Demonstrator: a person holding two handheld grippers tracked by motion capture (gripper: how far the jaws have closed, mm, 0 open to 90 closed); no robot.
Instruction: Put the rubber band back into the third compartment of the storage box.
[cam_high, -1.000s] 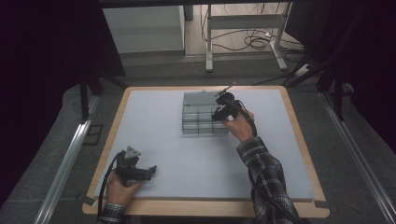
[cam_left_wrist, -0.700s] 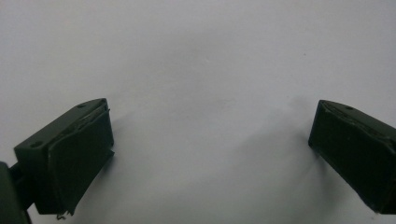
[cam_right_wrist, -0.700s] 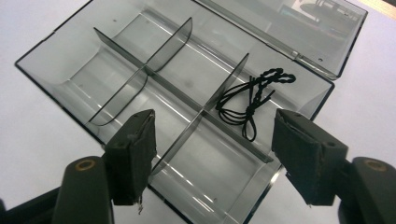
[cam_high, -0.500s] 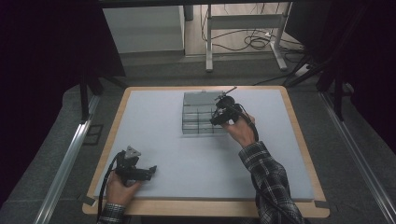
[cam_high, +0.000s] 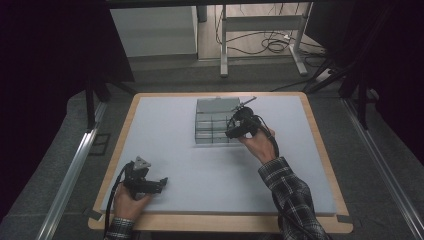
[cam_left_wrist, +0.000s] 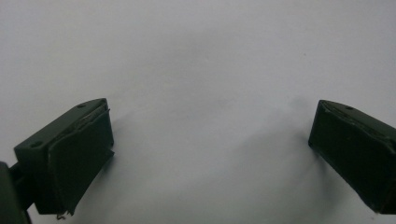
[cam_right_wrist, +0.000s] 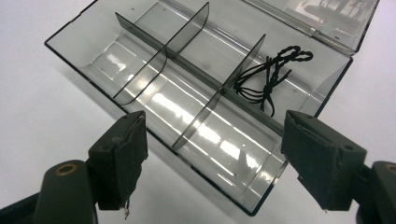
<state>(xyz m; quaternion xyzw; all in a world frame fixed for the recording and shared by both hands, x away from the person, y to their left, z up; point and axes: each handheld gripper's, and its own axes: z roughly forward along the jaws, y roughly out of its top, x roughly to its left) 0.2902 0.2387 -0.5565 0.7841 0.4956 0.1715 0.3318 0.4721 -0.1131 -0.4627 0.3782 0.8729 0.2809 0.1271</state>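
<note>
1. Now the right gripper (cam_right_wrist: 212, 154) has its jaws spread wide with nothing between the pads; they have just been opening, and they are wider than a second ago.
2. Beyond its fingertips lies the clear divided box (cam_right_wrist: 140, 79), and a bundle of thin black cord (cam_right_wrist: 268, 77) rests in the compartment nearest the open hinged lid (cam_right_wrist: 327, 23), apart from both pads.
3. Seen from the high view, the right gripper (cam_high: 239, 127) hovers over the box (cam_high: 212, 125) at its right edge, much where it was before; the right hand (cam_high: 257, 142) and its plaid sleeve (cam_high: 290, 195) reach in from the lower right.
4. Over at the near left corner, the left gripper (cam_left_wrist: 210, 149) holds its jaws wide apart above bare white mat, empty, unmoved from the earlier frames.
5. Around them, the white mat (cam_high: 175, 150) covers the wooden table (cam_high: 320, 145); the box sits toward the far middle, well apart from the left gripper (cam_high: 157, 184).
6. Nothing stands between the right gripper and the box.
</note>
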